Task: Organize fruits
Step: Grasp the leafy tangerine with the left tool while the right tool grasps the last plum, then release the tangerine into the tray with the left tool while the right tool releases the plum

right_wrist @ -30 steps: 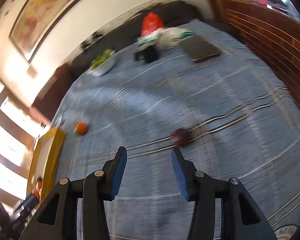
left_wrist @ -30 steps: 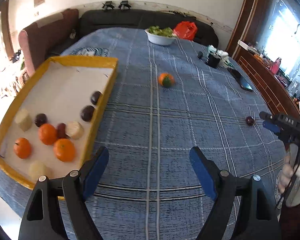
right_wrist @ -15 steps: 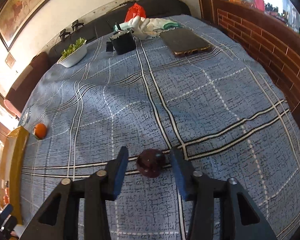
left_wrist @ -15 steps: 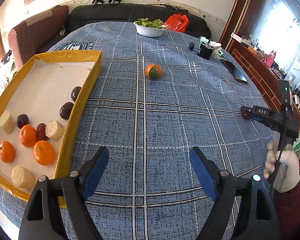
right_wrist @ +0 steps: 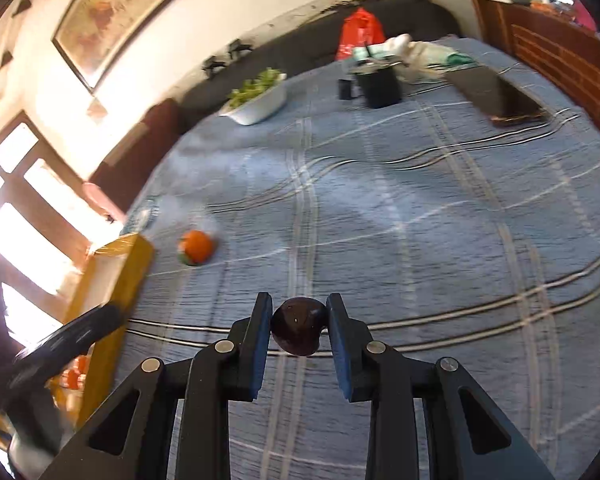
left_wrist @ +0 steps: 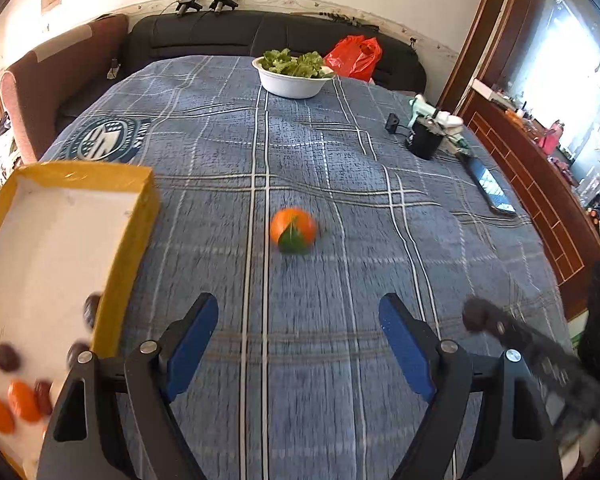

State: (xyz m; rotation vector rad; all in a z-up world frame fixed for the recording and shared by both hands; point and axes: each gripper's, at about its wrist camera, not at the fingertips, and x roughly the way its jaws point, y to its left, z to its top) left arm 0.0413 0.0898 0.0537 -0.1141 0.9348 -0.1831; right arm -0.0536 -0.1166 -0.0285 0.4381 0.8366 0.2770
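Since a second ago: right gripper (right_wrist: 298, 330) has come up to the dark fruit (right_wrist: 299, 331) and its jaws have just been closing. Blue fingers (right_wrist: 259, 342) now pinch the fruit on both flanks. From the blurred left wrist view I cannot tell whether it is clear of the blue plaid worktop (right_wrist: 420, 240). Left gripper (left_wrist: 298, 350) has swung toward the loose orange (left_wrist: 293, 231), which now sits at 12 o'clock from its spread, empty fingers (left_wrist: 192, 344), apart from them.

Yellow-rimmed tray (left_wrist: 128, 248) lies at 9 o'clock in the left view and already holds oranges and dark fruits near its close end. In the right view the tray is at 9 to 10 o'clock of the held fruit, with the orange just beside its far corner.

Handling, judged:
- Dark fruit: small, light, glossy skin, probably slippery and somewhat soft. Grip across the widest middle and keep the squeeze gentle to avoid bruising or popping it out.
- Orange: round, firm, will roll on cloth. Take it across the equator with the fingers straddling both sides, not from one edge.

Step in hand: carry the dark fruit to the tray.
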